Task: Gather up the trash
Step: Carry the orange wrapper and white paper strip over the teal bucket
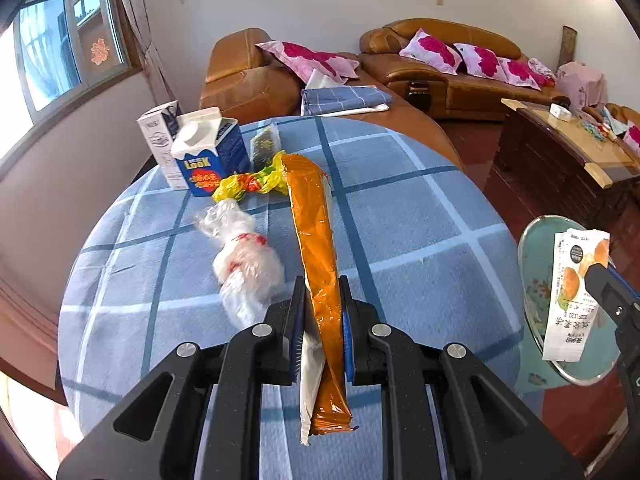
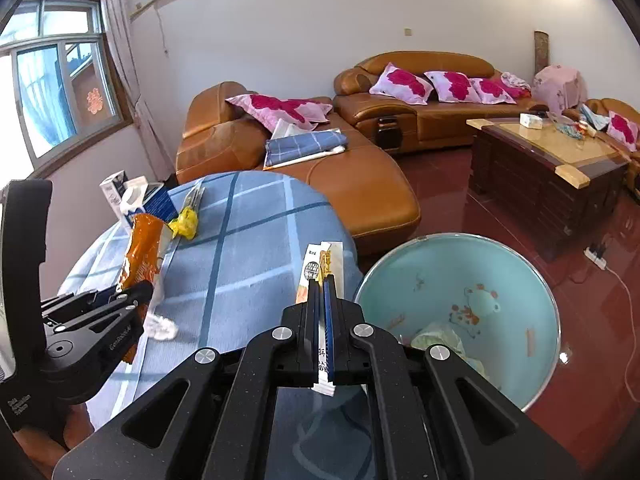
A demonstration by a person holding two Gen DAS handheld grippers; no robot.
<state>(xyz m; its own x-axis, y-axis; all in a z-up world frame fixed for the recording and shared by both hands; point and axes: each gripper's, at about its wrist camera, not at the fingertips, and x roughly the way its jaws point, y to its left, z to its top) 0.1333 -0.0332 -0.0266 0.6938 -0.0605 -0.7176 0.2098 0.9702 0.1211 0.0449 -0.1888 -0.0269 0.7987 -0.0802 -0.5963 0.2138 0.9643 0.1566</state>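
Evidently both grips serve one trip to the round pale-blue waste bin [image 2: 496, 264] beside the blue checked surface [image 1: 400, 208]: left fingers [image 1: 320, 300] are clamped on a long orange plastic wrapper [image 1: 316, 240], right fingers [image 2: 323, 292] pinch a flat white bread wrapper [image 2: 320, 258] near its rim.

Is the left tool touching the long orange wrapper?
Touching. In the left wrist view, the left tool is shut on the orange wrapper, with both pads pressed against its sides and the wrapper lifted above the blue checked tablecloth.
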